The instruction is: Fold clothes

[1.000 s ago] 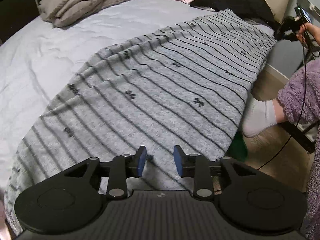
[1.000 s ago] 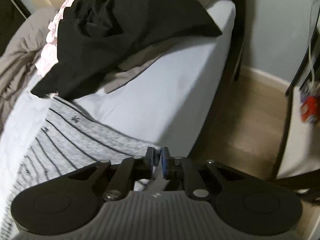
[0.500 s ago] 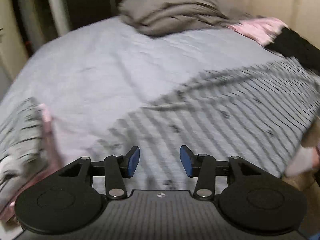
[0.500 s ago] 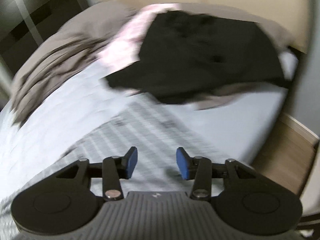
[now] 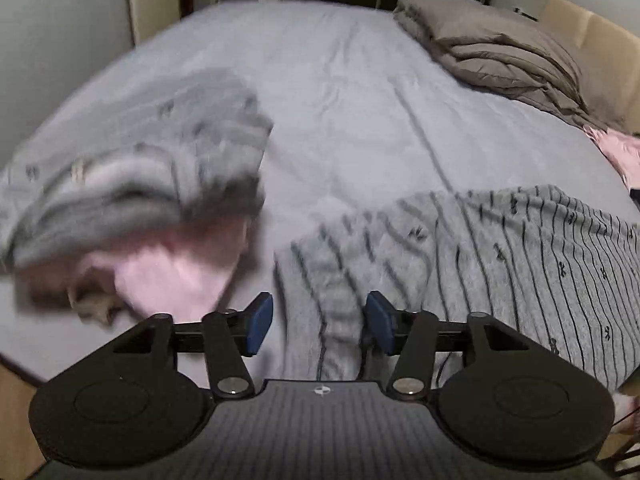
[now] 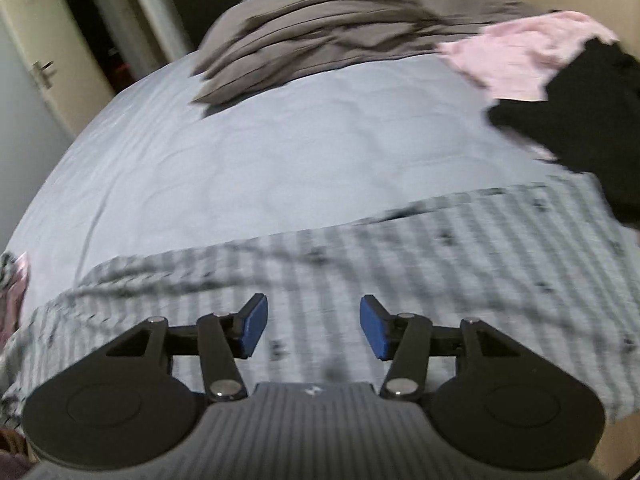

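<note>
A grey garment with thin dark stripes lies spread flat along the near edge of the bed; it also fills the lower right wrist view. My left gripper is open and empty, just above the garment's left end. My right gripper is open and empty, low over the middle of the garment. A stack of folded clothes, grey striped on top of pink, lies to the left on the bed.
The bed has a pale grey sheet. A folded taupe duvet lies at the far side, also in the right wrist view. Pink and black garments lie at the far right. Cupboard doors stand behind.
The right gripper opened and let go of the striped garment's edge. Both grippers swung left across the bed. The folded stack came into the left view.
</note>
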The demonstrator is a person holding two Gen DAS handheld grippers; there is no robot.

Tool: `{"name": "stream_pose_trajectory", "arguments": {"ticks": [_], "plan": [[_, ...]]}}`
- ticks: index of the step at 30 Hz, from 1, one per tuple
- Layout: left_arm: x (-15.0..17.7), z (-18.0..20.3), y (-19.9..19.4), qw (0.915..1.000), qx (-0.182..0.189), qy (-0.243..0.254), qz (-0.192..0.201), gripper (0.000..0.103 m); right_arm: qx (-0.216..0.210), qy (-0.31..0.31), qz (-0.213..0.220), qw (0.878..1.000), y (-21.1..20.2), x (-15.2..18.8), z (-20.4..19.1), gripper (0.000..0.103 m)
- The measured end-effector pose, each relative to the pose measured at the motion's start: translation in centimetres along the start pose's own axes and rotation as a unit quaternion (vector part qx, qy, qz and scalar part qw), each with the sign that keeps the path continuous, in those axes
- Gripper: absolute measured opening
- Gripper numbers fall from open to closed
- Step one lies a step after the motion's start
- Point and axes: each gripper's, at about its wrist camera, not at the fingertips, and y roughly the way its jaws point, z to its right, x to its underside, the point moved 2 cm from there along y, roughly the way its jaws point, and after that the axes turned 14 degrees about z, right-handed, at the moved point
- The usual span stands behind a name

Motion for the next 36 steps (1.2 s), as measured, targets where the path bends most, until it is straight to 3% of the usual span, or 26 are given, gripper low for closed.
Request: {"name": "stream_pose_trajectory", "arguments": {"ticks": [6, 14, 19, 24, 31, 36], "plan": [[2.5, -2.2, 1.9, 0.9965, 0.006, -0.073, -0.040, 0.055, -0.045, -0.012, -0.016, 0.999, 1.1, -0.1, -4.5, 0.058], [3.5, -0.5, 3.3, 0.9984, -0.006, -0.043, -0.035, 0.059, -0.084, -0.040, -0.031, 0.995, 2.2, 0.4, -9.5, 0.062], [3.4, 1.3, 2.9, 0.9996, -0.002, -0.008, -0.028, 0.028, -0.097, -0.066, -0.039, 0.992, 2.7, 0.8, -11.4, 0.062], [2.6, 2.4, 1.4, 1.0000, 0.001, -0.006, -0.003, 0.024, -0.106, -0.065, -0.027, 0.992, 2.4, 0.1, -12.0, 0.062], [-1.2, 7.5, -2.4, 0.9965, 0.049, 0.004, 0.067, 0.024, -0.098, -0.062, -0.026, 0.993, 2.1, 0.0, -11.2, 0.062], [-3.0, 14.3, -2.5, 0.9912, 0.091, 0.054, 0.080, 0.024, -0.091, -0.065, -0.035, 0.993, 1.9, 0.5, -10.6, 0.062]]}}
